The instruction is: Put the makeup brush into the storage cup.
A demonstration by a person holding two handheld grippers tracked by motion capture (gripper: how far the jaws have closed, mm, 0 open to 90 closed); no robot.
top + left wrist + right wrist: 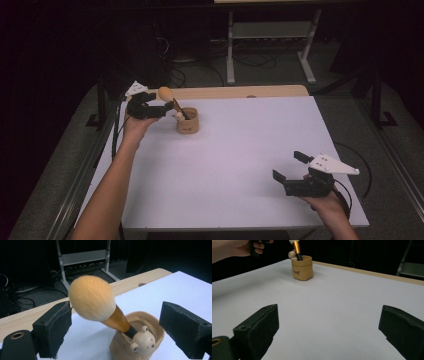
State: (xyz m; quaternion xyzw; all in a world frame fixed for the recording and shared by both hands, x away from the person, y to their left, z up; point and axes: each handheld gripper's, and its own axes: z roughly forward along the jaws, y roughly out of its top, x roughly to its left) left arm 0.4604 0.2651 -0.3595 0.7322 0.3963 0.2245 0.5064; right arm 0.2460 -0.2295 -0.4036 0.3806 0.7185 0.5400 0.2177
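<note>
I see the white worktop (225, 165) with my right tongs (290, 169) gaping wide above its near right corner, holding and touching nothing. At the far left, my left tongs (167, 108) stand fully open too, their foam-padded jaws either side of the makeup brush (100, 305) without pressing it. The tan pouch-shaped cup (188, 121), soft-looking and creased, has a little bear figure (143, 342) on its rim. The brush leans in it, fluffy orange head up, gold ferrule, black handle.

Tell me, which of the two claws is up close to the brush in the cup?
The left claw, at the table's far left corner, jaws open either side of the brush. The right claw waits near the front edge, far from the cup.
</note>
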